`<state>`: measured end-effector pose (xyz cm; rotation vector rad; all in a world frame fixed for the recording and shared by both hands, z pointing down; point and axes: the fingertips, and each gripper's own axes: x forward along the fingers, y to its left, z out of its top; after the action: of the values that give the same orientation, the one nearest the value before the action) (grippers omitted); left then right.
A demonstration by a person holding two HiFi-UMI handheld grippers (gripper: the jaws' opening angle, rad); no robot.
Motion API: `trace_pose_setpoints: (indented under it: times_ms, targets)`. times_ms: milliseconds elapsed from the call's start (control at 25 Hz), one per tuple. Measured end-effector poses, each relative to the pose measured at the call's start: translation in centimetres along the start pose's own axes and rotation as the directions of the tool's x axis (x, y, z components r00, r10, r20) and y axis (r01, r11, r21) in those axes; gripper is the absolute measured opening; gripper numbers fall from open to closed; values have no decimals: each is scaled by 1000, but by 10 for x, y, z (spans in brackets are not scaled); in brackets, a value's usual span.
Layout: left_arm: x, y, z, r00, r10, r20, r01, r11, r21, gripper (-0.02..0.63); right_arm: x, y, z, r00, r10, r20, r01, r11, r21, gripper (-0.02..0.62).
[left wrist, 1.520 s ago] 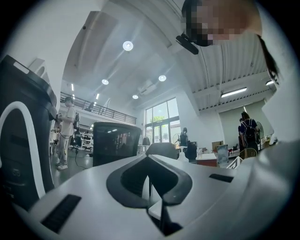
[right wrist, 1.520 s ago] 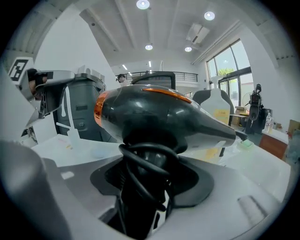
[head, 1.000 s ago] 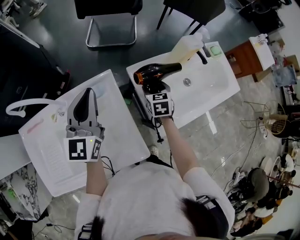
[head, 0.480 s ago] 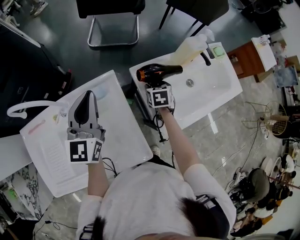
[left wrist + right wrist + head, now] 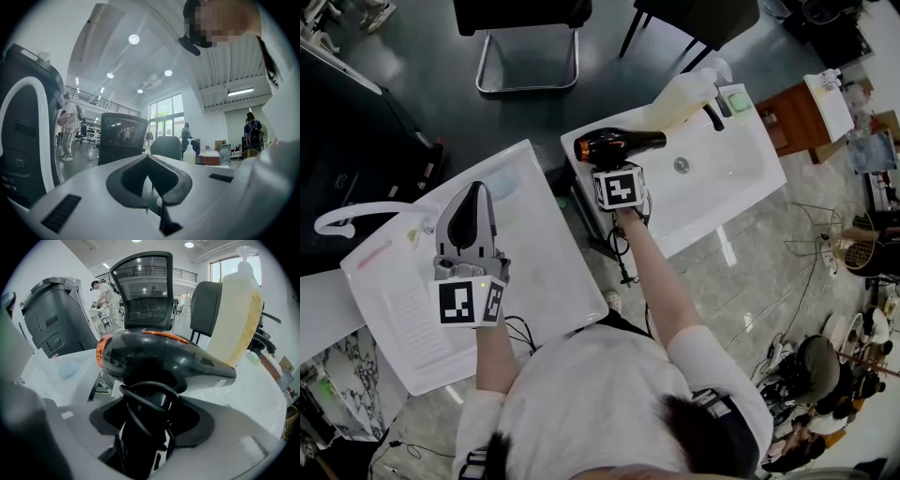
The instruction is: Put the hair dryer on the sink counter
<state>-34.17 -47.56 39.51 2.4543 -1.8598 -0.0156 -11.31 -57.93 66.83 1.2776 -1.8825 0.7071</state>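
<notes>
Gripping the black hair dryer [image 5: 619, 143] by its cord-wrapped handle in the right gripper [image 5: 147, 427], fingers having just been easing apart a little, with the handle between them and the pads on it. Bringing the dryer in at the back left corner of the white sink counter [image 5: 731, 178], barrel sideways with its nozzle just beside the pale soap bottle [image 5: 680, 94]; possibly resting there, contact hard to confirm from above. Holding the left gripper [image 5: 475, 192] level over the second white counter [image 5: 544, 281], fingers together, gripping nothing.
</notes>
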Motion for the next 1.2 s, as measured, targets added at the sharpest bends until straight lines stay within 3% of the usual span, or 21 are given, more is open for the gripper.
trace_pose_setpoints:
  times_ms: [440,720,880,1000,1160,1200]
  targets:
    - [-1,-8,2,1000,-19,3,19,1000,5,2,-8,3,3,992,110,60,-115,990,84,333]
    - [0,-19,4,1000,-29,4,29,999,17,2,-24,0,1,976,135,172,-153,983,96,336]
    - [-1,-32,9,999,-39,9,39,999,32,2,-53,-6,8,951,140,276,-175,979,105,333]
    - [-4,-44,12,999,-45,15,44,998,37,2,-79,-11,14,927,131,350,-173,981,89,248]
    - [-9,-62,18,998,-53,27,52,998,48,2,-116,-21,15,892,99,441,-149,986,81,11]
    - [-11,-67,21,998,-55,30,53,997,51,2,-126,-22,15,882,99,460,-149,986,73,11]
